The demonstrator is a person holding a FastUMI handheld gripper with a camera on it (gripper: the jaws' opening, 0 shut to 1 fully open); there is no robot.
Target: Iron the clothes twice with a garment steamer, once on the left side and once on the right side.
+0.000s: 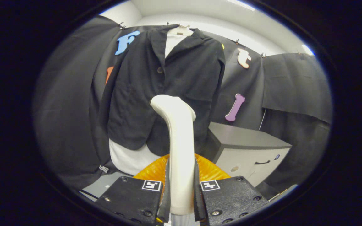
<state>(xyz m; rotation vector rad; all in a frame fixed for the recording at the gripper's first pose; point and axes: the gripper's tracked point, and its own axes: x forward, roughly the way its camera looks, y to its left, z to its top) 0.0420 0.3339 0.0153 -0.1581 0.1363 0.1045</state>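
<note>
In the gripper view the gripper [181, 191] clamps both fingers on the steamer [179, 147] handle, its head just short of the black jacket [143, 91] hanging ahead — judged risks: the smooth handle twisting in the grip, or the loosely hung jacket swinging away under pressure.

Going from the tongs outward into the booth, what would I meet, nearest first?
Tongs shut on the white garment steamer handle → orange ribbed round object → black jacket over a white shirt, hanging on the wall.
</note>
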